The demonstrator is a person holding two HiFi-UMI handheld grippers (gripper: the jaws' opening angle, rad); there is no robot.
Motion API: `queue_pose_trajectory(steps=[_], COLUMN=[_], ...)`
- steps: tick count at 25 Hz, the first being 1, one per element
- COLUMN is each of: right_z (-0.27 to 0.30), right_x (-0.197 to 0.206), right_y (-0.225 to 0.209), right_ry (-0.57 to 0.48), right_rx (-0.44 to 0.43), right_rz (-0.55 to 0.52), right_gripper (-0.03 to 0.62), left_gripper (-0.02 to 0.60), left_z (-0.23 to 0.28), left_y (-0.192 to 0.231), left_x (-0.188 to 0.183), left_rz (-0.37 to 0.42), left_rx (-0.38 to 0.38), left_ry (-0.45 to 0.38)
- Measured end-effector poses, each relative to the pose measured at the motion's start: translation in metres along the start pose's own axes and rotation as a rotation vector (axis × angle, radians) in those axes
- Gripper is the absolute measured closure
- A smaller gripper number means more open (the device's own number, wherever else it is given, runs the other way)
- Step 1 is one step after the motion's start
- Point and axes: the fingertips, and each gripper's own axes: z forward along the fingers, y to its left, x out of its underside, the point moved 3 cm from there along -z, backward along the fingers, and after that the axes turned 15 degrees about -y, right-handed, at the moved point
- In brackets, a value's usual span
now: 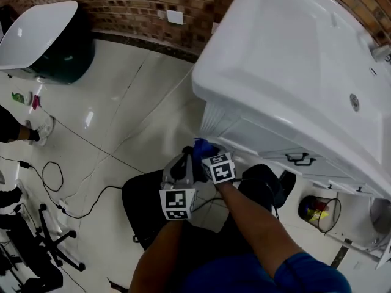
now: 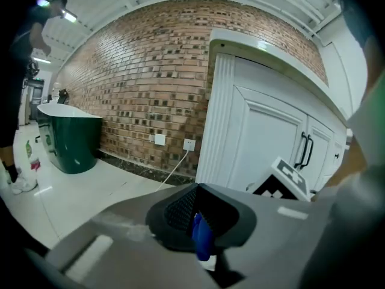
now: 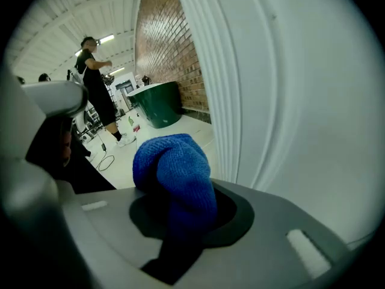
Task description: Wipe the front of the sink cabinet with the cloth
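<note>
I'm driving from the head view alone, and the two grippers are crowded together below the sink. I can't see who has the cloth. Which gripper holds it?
Observer: The right gripper does. The blue cloth is bunched between its shut jaws.
Operator: Is the left one empty, then?
Observer: No. The left gripper pinches a thin blue edge of the cloth between its jaws.
Operator: Is the cloth on the cabinet?
Observer: The right gripper view shows the sink cabinet with its fluted corner right beside the cloth. I can't tell whether they touch.
</note>
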Motion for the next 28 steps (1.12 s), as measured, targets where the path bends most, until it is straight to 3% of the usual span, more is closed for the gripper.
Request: queue_pose_trajectory(steps=[4,8,16,28], right_z=[0.041,0.064,0.057,0.001], right_x=[0.005,0.009,0.043,0.065], right_y=[-0.006,-0.026,-0.051,-0.09], right_ry=[0.017,0.043,0.114,0.062], right_rx=[0.029,0.079,0.182,0.278], right_rz=[0.019,0.089,0.166,0.272], right_gripper=[0.513,0.513,0.514,0.514], left_gripper=[0.58,0.58,0.581,0.581], left_z=[-0.005,0.003,0.013,0.034], left_y=[0.024,0.027,0.021,-0.03], left_x=[0.007,0.014,0.019,0.018], left_rz=[-0.043,-0.065,-0.05,0.004], left_rx=[-0.06,-0.069,-0.032,0.095], left_ry=[0.03,0.055,0.077,0.088])
